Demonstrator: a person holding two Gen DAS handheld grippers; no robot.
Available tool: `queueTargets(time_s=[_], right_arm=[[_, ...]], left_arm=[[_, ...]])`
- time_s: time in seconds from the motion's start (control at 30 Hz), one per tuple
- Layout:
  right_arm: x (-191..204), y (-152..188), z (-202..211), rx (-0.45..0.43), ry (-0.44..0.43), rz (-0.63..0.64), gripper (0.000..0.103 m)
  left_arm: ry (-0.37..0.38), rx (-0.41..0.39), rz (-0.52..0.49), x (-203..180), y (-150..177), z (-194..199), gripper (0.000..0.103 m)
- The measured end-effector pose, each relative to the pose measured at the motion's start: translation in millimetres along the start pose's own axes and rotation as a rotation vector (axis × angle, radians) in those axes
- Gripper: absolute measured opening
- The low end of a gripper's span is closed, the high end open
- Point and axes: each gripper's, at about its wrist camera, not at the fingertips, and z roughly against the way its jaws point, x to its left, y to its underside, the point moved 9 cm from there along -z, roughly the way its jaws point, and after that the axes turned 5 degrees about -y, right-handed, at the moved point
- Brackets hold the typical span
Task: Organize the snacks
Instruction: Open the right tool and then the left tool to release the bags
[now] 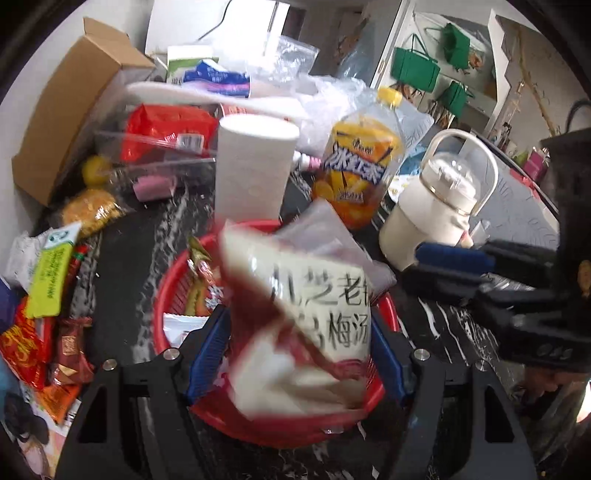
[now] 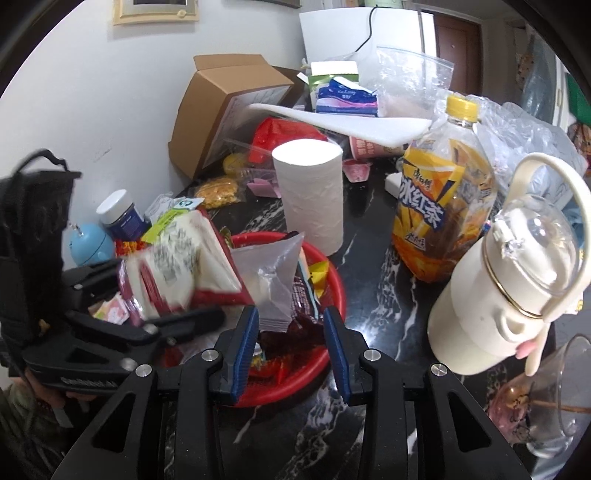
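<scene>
- Left claw (image 1: 299, 350): blue pads either side of a red-and-white snack packet (image 1: 295, 325), held above the red basket (image 1: 166, 295); actual pad contact cannot be told.
- Right claw (image 2: 291, 350): jaws parted, empty, near rim of basket.
- Packet print: blurred Chinese characters, "梅" legible.
- Beyond: paper roll (image 1: 255, 170), iced-tea bottle (image 1: 354, 166), black marbled table (image 1: 122, 251).

wall: plain white wall (image 2: 122, 96) far left, framed picture (image 2: 155, 11) high on it | desk: black marble-look desk (image 2: 373, 295), white veins | far right: brown door (image 2: 458, 37); white pegboard (image 1: 476, 74) with green bags (image 1: 415, 68) | light: even, daylight-like
</scene>
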Motion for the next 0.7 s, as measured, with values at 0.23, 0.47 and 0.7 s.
queueTargets(time_s=[0.23,0.47,0.7], right_arm=[[11,0,10,-0.024,-0.018,0.017,0.036],[17,0,17,-0.038,-0.027,0.023,0.036],[18,3,19,-0.035,-0.018,0.023,0.036]], left_arm=[[-0.021,-0.016,-0.01,0,-1,7,0.074],[-0.046,-0.099,0.018,8,-11,30,0.078],[-0.022,-0.11,0.018,4,-15,41,0.078]])
